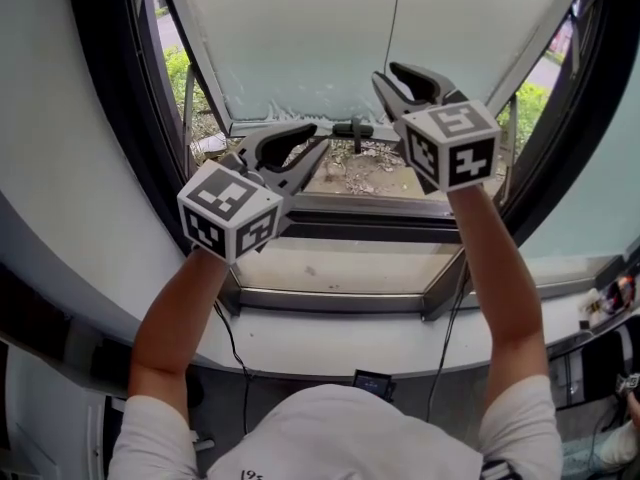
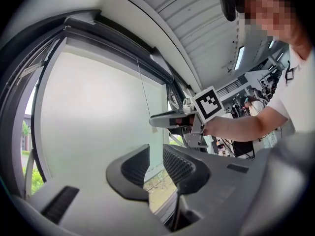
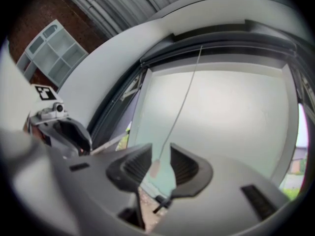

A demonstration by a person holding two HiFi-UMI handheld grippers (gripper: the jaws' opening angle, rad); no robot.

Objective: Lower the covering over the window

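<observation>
**Item 1, right gripper point(image 3: 160, 152).** Jaws spread, nothing pinched. We record the small knob point(image 3: 153, 169) at the end of the cord point(image 3: 182, 102) hanging in the gap between them. It sits closer to the left-hand pad and, as far as we can tell, touches neither.

**Item 2, cord.** Thin, with its long axis vertical, running up the middle of the blind point(image 3: 226, 107). In the head view it drops straight to the tips of the right gripper.

**Item 3, blind.** Pale and partly down. Its bottom edge stops above the lower window frame point(image 1: 350, 230), leaving a strip of gravel point(image 1: 375, 173) and greenery showing outside.

**Item 4, left gripper point(image 2: 156, 154).** Jaws spread and empty; we see only blind and window through the gap. In the head view it sits lower and further left than the right gripper, well apart from the cord.

**Item 5, our assessment.**
- The right gripper is the nearer one, and the cord already lies in its line.
- The next move calls for closing across the cord just above the knob, then drawing down along the cord's own axis.
- A cord this thin may slip through the pads. The knob should act as a stop.
</observation>
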